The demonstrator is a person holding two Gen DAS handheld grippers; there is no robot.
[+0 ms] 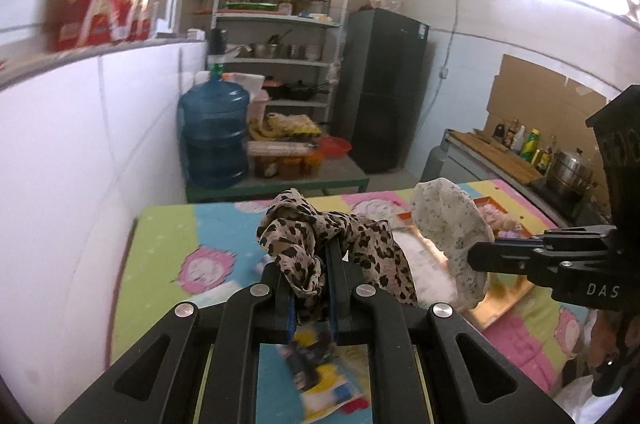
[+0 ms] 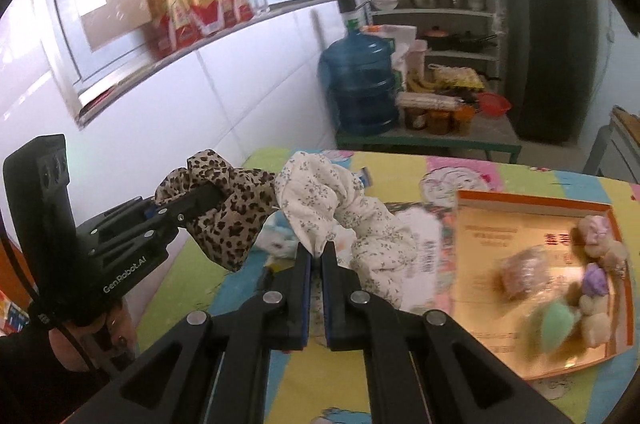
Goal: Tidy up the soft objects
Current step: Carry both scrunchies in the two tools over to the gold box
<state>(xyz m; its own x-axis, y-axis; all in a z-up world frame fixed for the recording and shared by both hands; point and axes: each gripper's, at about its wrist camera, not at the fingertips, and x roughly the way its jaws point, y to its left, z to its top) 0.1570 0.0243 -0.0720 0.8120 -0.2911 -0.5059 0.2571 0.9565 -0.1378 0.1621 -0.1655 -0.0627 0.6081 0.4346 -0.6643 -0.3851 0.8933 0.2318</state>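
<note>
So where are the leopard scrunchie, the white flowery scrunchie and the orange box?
leopard scrunchie [image 1: 304, 244], left wrist view, bunched middle.
white flowery scrunchie [image 2: 320, 200], right wrist view, upper folds.
orange box [image 2: 500, 224], right wrist view, bare floor.

Blue water jug [image 1: 213, 132] beside shelf rack [image 1: 280, 36], dark fridge [image 1: 380, 88]

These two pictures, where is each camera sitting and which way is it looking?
Left wrist: on the left gripper, looking along its fingers over the leopard scrunchie toward shelves; right gripper at right.
Right wrist: on the right gripper, clamping the floral scrunchie; a hand holds the left gripper.
Shared: both scrunchies, the colourful mat, water jug.
</note>
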